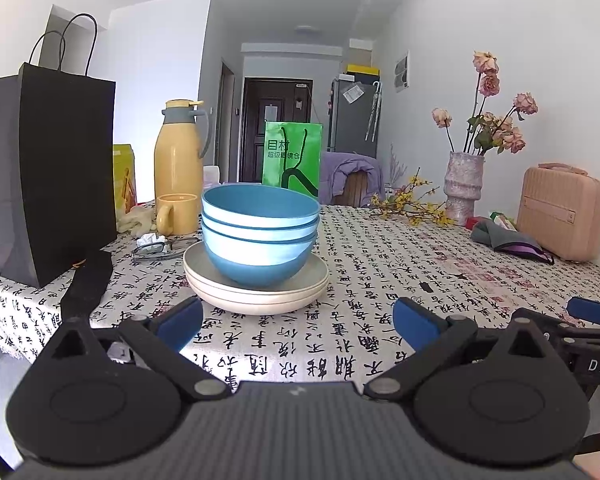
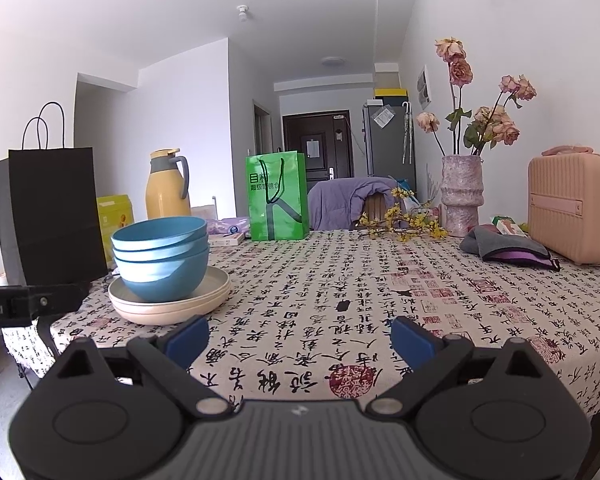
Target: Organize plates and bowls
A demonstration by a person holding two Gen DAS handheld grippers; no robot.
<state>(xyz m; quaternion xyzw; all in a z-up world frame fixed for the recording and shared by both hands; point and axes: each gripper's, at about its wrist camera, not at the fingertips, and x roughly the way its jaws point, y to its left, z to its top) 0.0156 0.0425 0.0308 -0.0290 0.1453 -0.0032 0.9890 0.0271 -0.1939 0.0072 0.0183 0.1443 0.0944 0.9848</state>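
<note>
Bowls (image 1: 260, 236) stacked on plates (image 1: 256, 292), glasses (image 1: 156, 249) perhaps left-view only

The left gripper (image 1: 298, 326) is level and low, facing the stack of bowls and plates (image 1: 256, 256), which sits just beyond and between its blue-padded fingers (image 1: 180, 326); its jaws are spread wide and hold nothing. The right gripper (image 2: 300, 340), right of that stack, is likewise level, wide apart and empty.
</note>
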